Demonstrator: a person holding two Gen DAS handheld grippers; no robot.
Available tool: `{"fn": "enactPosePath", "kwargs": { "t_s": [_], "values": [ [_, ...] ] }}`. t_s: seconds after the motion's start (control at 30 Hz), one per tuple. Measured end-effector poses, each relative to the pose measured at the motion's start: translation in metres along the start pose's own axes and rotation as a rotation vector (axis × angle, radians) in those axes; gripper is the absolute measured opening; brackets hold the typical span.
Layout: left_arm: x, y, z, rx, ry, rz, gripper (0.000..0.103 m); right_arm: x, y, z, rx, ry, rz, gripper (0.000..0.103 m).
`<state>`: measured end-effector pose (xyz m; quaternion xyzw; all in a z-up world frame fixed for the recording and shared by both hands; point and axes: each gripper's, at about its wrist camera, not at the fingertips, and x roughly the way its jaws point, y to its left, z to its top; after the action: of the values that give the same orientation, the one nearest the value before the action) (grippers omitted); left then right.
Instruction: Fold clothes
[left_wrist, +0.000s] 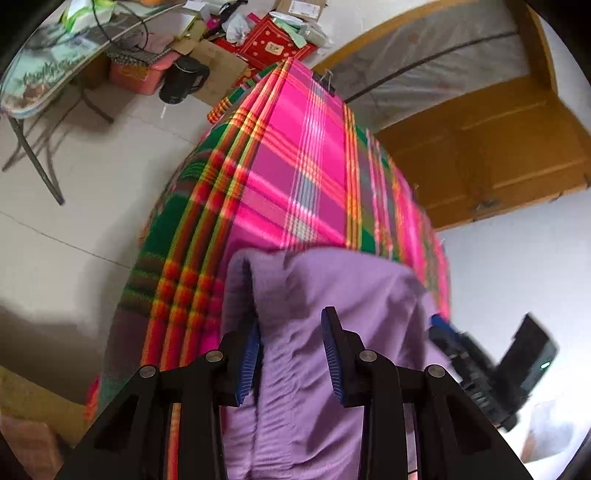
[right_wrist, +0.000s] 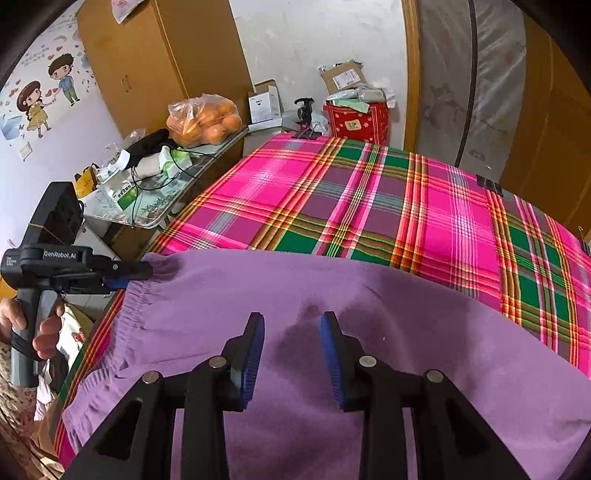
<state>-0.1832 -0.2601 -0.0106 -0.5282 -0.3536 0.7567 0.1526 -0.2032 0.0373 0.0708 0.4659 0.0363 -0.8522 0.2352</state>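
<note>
While the purple garment (right_wrist: 332, 295) lies on the near part of the plaid-covered bed (right_wrist: 369, 206), its long axis runs left to right, elastic waistband at the left edge. The left gripper (right_wrist: 123, 277) sits at that waistband corner, apparently pinching it. The right gripper (right_wrist: 291, 360) hovers over the middle, jaws partly apart, nothing between them. The left looks nearer an edge.

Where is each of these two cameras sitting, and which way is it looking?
Left wrist: on the left gripper, looking along its fingers down at the purple garment and plaid cloth; the right gripper shows.
Right wrist: on the right gripper, looking across the garment; the left gripper and a hand show.
Shared: garment, plaid cloth, red box.
</note>
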Motion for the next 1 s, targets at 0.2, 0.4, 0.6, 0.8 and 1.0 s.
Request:
{"fn": "enactPosePath", "kwargs": {
  "t_s": [0.2,0.4,0.6,0.8,1.0],
  "values": [
    [0.000,-0.002,0.009,-0.026,-0.061,0.030,0.005,0.008,-0.003,0.003,0.017,0.008,-0.004,0.032],
    [-0.004,0.006,0.016,-0.060,-0.144,0.052,0.006,0.014,-0.005,0.006,0.010,0.009,-0.011,0.032],
    [0.001,0.006,0.018,-0.006,-0.174,0.104,0.006,0.023,-0.010,0.008,-0.005,0.021,-0.046,0.032],
    [-0.001,-0.009,0.015,0.117,-0.147,0.202,0.013,0.019,-0.012,0.009,-0.085,0.005,-0.097,0.032],
    [-0.012,-0.041,0.005,0.337,-0.205,0.378,0.031,0.021,-0.019,0.015,-0.132,0.000,-0.121,0.037]
  ]
}}
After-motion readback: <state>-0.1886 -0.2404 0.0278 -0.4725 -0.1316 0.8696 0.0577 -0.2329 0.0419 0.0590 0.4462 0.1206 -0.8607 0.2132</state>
